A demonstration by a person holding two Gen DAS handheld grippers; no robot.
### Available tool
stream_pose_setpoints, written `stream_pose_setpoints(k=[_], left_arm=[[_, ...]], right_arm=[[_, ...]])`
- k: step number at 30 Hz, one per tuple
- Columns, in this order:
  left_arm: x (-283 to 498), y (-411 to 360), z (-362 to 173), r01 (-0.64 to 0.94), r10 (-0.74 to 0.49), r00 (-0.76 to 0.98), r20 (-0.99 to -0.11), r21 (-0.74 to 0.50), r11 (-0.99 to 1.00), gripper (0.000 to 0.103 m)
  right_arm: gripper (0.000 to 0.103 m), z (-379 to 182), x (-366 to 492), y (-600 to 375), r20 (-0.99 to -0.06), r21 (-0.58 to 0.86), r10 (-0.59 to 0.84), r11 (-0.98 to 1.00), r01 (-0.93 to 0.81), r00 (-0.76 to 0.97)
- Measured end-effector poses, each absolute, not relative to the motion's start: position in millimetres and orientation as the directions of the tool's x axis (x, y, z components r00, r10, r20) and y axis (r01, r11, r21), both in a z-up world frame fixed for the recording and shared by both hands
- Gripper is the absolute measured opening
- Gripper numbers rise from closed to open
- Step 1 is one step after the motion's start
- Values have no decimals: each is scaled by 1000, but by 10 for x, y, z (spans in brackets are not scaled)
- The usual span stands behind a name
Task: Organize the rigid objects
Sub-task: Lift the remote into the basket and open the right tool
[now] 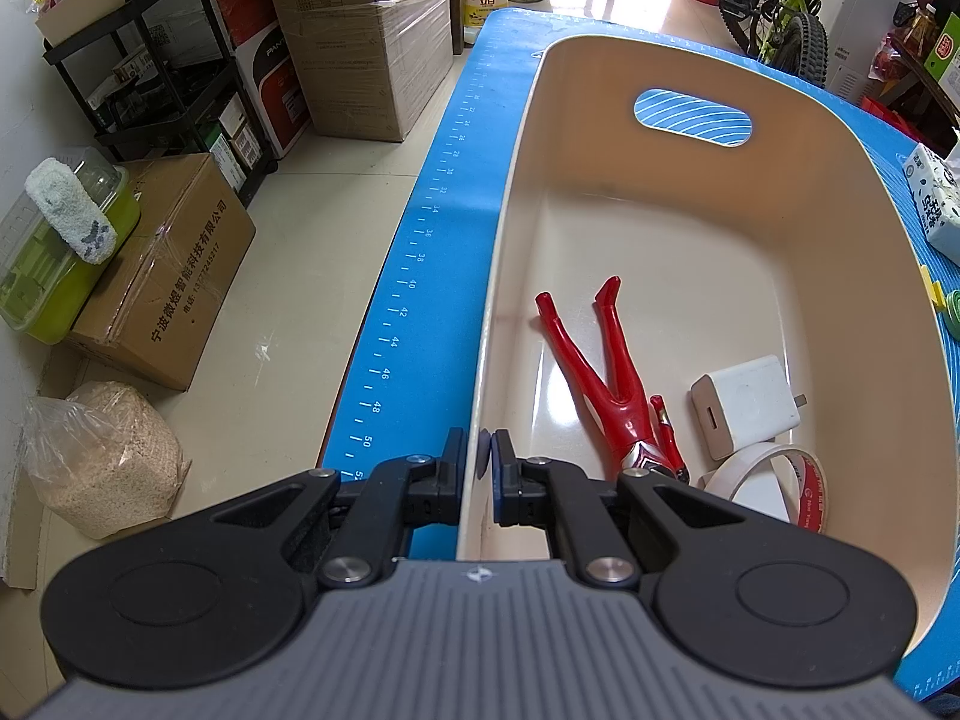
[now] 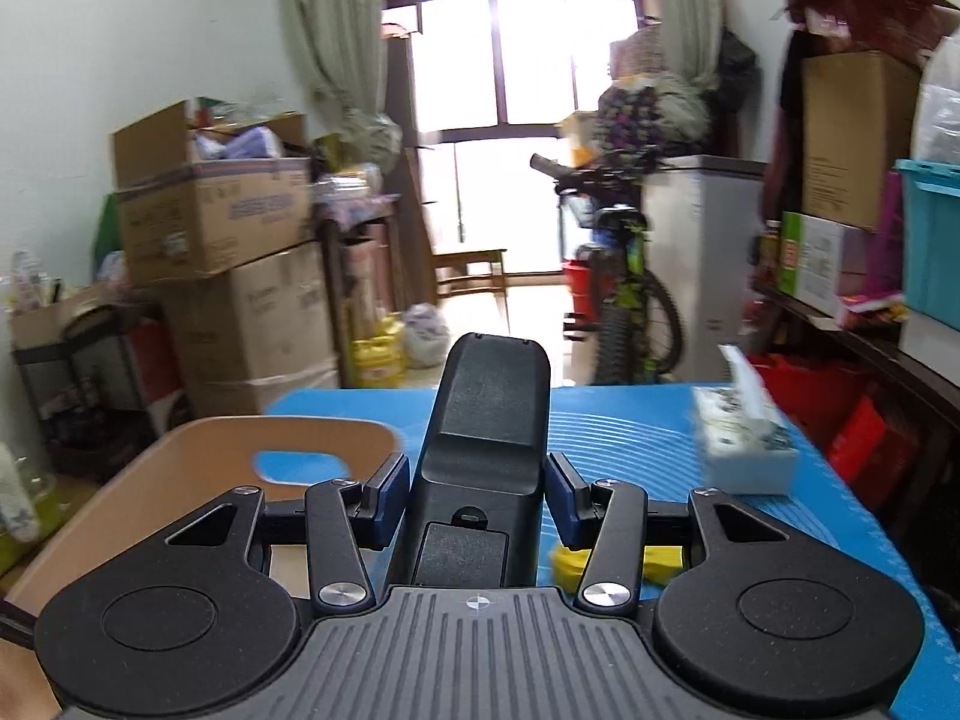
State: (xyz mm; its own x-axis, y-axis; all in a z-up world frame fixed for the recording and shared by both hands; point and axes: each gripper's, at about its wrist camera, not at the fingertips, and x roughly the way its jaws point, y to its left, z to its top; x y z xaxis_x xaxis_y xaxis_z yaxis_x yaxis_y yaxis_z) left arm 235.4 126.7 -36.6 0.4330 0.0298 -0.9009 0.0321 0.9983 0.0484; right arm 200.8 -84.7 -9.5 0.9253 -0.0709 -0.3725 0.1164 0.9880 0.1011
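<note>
The step in hand is the transfer of one rigid item into the beige bin (image 1: pixel 840 192). The right gripper (image 2: pixel 477 492) holds a black device (image 2: pixel 489 420), apparently a remote or handset, clamped between its blue pads (image 2: pixel 390 492) at a moderate opening, with the item's long axis pointing forward and raised above the blue mat (image 2: pixel 630 438) on the counter. In the right wrist view the bin sits low and to the left of the held item, its handle cut-out facing the camera. The left gripper (image 1: pixel 480 462) is closed to a narrow gap on the near rim of the bin, one pad inside the wall and one outside, and judged to be steadying it. The next move calls for carrying the black device leftward over the rim, lowering it onto bare floor of the bin, and only then opening the jaws. The left wrist view alone shows the bin's contents: a red figure (image 1: pixel 606 384), a white charger (image 1: pixel 747 402) and a tape roll (image 1: pixel 774 480), grouped near the right near corner. The right wrist view alone shows the held device, a tissue box (image 2: pixel 744 450) and a yellow object (image 2: pixel 660 564) on the mat.
</note>
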Motion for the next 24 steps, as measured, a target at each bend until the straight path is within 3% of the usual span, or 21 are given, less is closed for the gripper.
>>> stream_pose_setpoints(k=[11, 24], left_arm=[[2345, 1272, -358, 30, 24, 438, -899, 41, 999, 9], [2349, 1272, -351, 31, 32, 438, -898, 50, 998, 9]], right_arm=[[54, -132, 2194, -260, -447, 136, 97, 990, -40, 889], [54, -394, 2417, 140, -650, 96, 150, 989, -115, 745]])
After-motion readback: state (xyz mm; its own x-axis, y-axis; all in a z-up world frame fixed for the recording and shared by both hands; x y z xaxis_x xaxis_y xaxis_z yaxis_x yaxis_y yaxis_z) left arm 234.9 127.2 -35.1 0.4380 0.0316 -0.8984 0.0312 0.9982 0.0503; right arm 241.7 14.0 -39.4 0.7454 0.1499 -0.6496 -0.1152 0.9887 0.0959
